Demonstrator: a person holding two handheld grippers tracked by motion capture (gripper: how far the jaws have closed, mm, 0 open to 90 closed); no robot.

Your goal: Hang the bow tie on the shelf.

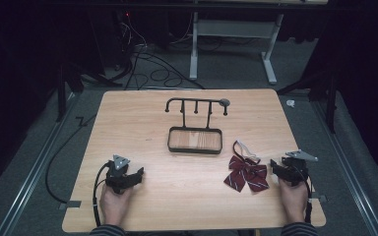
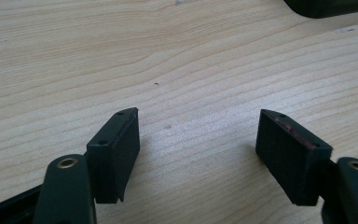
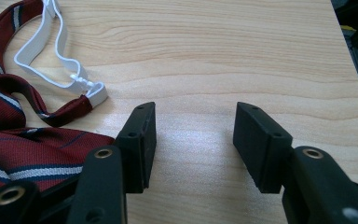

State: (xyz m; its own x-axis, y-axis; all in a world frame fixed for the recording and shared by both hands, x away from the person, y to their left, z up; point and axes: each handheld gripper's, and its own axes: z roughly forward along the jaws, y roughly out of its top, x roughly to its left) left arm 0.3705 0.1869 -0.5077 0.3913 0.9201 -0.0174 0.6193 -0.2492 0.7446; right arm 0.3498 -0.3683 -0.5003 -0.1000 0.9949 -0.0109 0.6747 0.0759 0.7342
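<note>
Tray [image 1: 195, 147] of the rack [image 1: 196, 110], centre frame, bare wood inside. Bow tie [image 1: 246, 173] lies lower right, just beside the right gripper [image 1: 277, 167], jaws apart on nothing. Left gripper [image 1: 137, 175], lower left, jaws apart, nothing between.

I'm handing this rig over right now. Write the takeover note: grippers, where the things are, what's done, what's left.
Left gripper: open, nothing between the jaws, resting on the table at its near left.
Right gripper: open, holding nothing, at the near right just beside the bow tie.
Bow tie: lies flat on the table, its white strap loose behind it, not gripped.
Rack: stands mid-table on its tray; nothing on its hooks.
Done: nothing yet, as far as things lie.
Left: probably grip the bow tie with the right gripper and hang it on the rack.
</note>
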